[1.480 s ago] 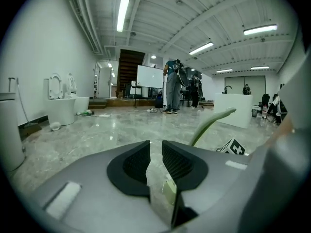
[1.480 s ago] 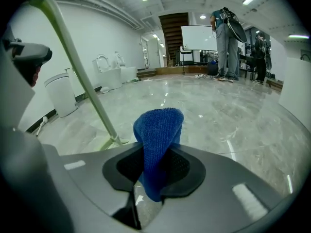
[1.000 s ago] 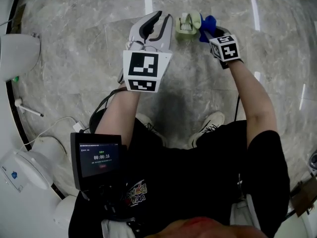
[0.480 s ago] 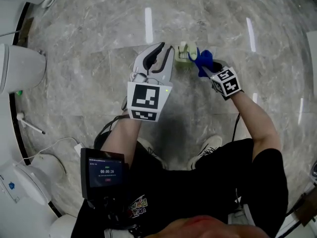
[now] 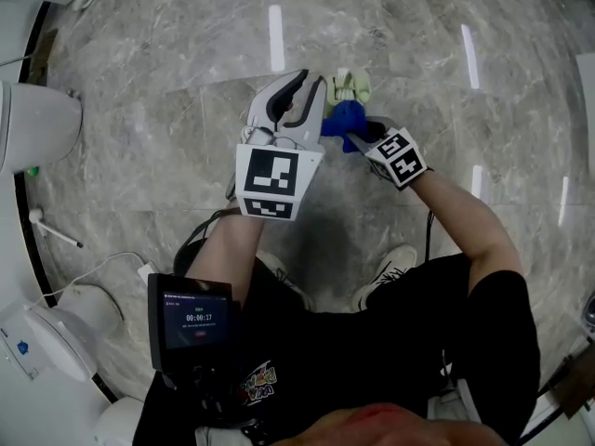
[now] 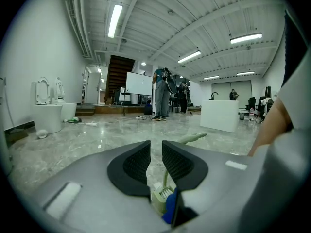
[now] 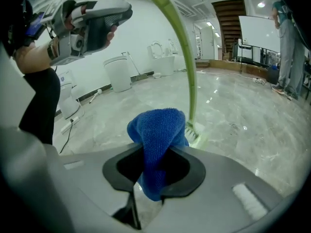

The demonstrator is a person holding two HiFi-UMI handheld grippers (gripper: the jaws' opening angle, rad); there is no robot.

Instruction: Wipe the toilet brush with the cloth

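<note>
Currently the toilet brush (image 5: 351,84) sits at the upper centre of the head view, pale green against the grey marbled floor (image 5: 167,82). In the right gripper view I read it head down. Its thin curved handle (image 7: 187,57) runs from the white bristles (image 7: 193,129) at frame centre to the top edge. The blue cloth (image 7: 158,127) is bunched against the left side of the bristles, touching them.

The right gripper (image 7: 158,152) is clenched on that cloth. Both jaws pinch the fold, and a tail of it hangs below them. In the head view this gripper enters from right of centre, with its marker cube (image 5: 395,156) at the lower right of the cloth.

The left gripper (image 6: 155,147) grasps nothing that I can confirm. Its jaws stand a narrow slot apart and the pads do not touch. The handle shows through the slot, beyond them, with the bristles and a patch of cloth below. In the head view this gripper lies just left of the brush, and the cloth meets its right edge.

Farther out, white toilets (image 5: 37,119) line the left edge of the head view. A small screen (image 5: 191,309) shows at lower left and a white shoe (image 5: 395,258) below centre. In the left gripper view, people (image 6: 160,93) stand beside a whiteboard (image 6: 138,84) in the distance at centre. A white counter (image 6: 221,115) stands to their right.
</note>
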